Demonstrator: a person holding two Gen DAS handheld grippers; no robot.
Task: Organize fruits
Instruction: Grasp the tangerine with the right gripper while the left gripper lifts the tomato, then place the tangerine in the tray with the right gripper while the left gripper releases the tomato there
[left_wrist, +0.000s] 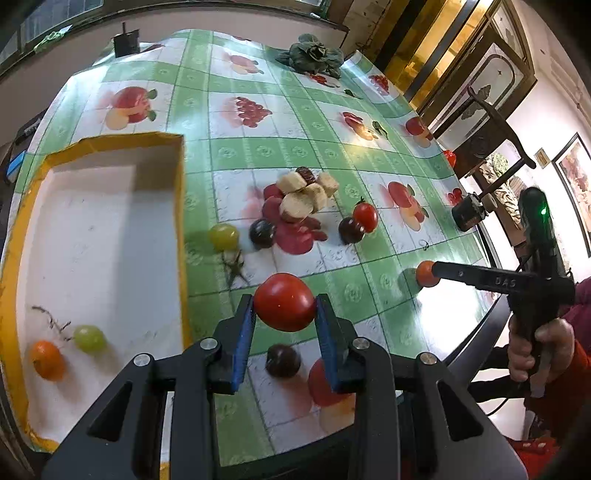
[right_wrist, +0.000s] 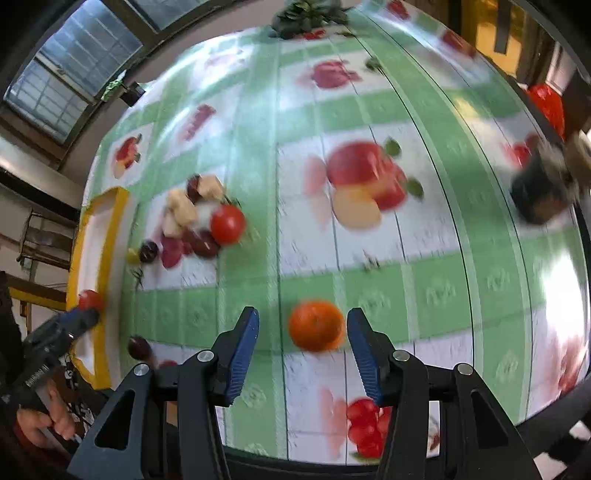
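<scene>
While pinched in the left tongs (left_wrist: 284, 314), the tomato (left_wrist: 284, 302) gleams smooth red.

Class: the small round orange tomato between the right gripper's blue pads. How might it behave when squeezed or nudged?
The small round orange tomato is round, so a nudge would probably roll it. Its glossy skin may slip on the blue pads. It likely bruises if the right gripper squeezes hard.

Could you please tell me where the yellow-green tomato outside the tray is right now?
In the left wrist view, the yellow-green tomato lies on the tablecloth just right of the yellow-rimmed tray, beside a dark tomato.
</scene>
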